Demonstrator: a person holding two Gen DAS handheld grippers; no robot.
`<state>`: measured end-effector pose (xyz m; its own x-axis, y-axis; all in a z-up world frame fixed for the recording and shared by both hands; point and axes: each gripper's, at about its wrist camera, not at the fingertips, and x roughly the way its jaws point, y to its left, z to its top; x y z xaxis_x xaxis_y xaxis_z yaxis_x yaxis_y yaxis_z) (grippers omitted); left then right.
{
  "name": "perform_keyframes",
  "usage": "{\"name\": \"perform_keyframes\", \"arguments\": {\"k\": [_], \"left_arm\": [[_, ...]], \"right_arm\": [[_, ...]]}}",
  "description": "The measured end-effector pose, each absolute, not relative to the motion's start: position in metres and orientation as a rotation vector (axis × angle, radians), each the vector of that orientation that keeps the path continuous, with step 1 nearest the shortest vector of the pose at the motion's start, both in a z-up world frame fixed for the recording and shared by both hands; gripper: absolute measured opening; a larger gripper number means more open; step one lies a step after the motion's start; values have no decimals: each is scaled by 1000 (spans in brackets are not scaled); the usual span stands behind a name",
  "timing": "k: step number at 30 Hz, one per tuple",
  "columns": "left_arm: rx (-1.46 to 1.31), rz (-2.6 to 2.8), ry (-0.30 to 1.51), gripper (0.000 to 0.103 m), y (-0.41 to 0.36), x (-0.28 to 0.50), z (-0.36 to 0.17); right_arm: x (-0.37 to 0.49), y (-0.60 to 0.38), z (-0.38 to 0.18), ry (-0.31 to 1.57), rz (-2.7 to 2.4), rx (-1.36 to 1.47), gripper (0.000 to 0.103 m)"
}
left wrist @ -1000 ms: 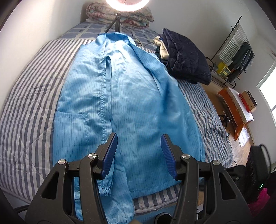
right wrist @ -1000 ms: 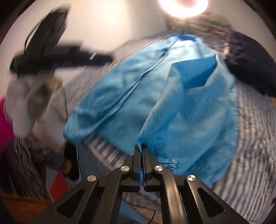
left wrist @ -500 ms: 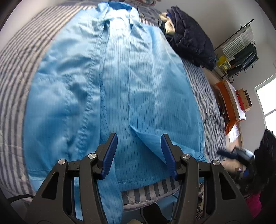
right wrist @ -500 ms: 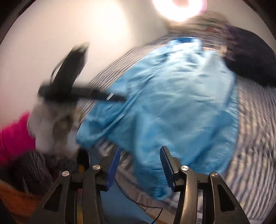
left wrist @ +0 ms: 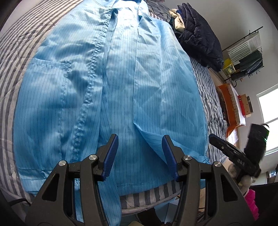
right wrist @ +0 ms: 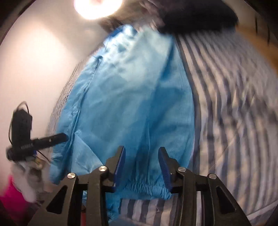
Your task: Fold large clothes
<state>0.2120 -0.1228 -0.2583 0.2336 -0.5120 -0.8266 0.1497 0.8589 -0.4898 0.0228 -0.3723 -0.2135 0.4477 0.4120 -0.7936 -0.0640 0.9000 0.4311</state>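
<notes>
A light blue pinstriped coat point(left wrist: 86, 87) lies spread lengthwise on the striped bed cover point(left wrist: 10, 43), its right front panel folded in over the middle. My left gripper point(left wrist: 139, 137) hovers open just above the coat's lower part near the hem, nothing between its pads. In the right wrist view the coat point(right wrist: 130, 87) fills the middle, blurred. My right gripper point(right wrist: 142, 148) sits over the folded sleeve, whose elastic cuff point(right wrist: 146, 189) lies below and between its fingers. Its jaws are closing, and the pads do not press on the fabric. The right gripper point(left wrist: 232, 153) also shows beside the bed's right edge.
A dark navy quilted jacket point(left wrist: 199, 38) is piled on the bed's far right by the coat's collar. Beyond the bed stand a clothes rack point(left wrist: 246, 52), an orange box point(left wrist: 229, 104) and a window point(left wrist: 267, 121). A ring light point(right wrist: 97, 7) glows at the bed's head.
The right gripper let go of the coat's panel, opened and swung right to the sleeve cuff. The panel now lies flat. The left gripper sank closer to the coat.
</notes>
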Motion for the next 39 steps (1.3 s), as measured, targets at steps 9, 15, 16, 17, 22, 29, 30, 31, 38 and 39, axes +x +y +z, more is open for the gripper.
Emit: {"name": "perform_keyframes", "arguments": {"k": [9, 15, 16, 17, 22, 29, 30, 31, 38, 39], "left_arm": [[-335, -466, 1226, 53, -120, 213, -246], [-332, -467, 1207, 53, -119, 212, -240], [-329, -469, 1210, 53, -120, 211, -241], [-324, -475, 1216, 53, -122, 210, -242], [-291, -503, 1241, 53, -130, 202, -247], [-221, -479, 1279, 53, -136, 198, -267], [-214, -473, 1289, 53, -136, 198, -272], [-205, -468, 1298, 53, -137, 197, -275], [-125, -497, 1290, 2, -150, 191, -283], [-125, -507, 1286, 1, -152, 190, -282]], "right_arm": [[31, -320, -220, 1149, 472, 243, 24], [-2, -273, -221, 1232, 777, 259, 26], [-8, -266, -216, 1217, 788, 208, 26], [-13, -262, -210, 1193, 792, 166, 30], [-2, -294, -193, 1096, 638, 193, 50], [29, -360, -228, 1149, 390, 387, 62], [32, -366, -237, 1165, 389, 425, 62], [35, -370, -246, 1184, 393, 462, 62], [50, -371, -263, 1189, 437, 571, 8], [49, -373, -260, 1179, 438, 580, 1]]}}
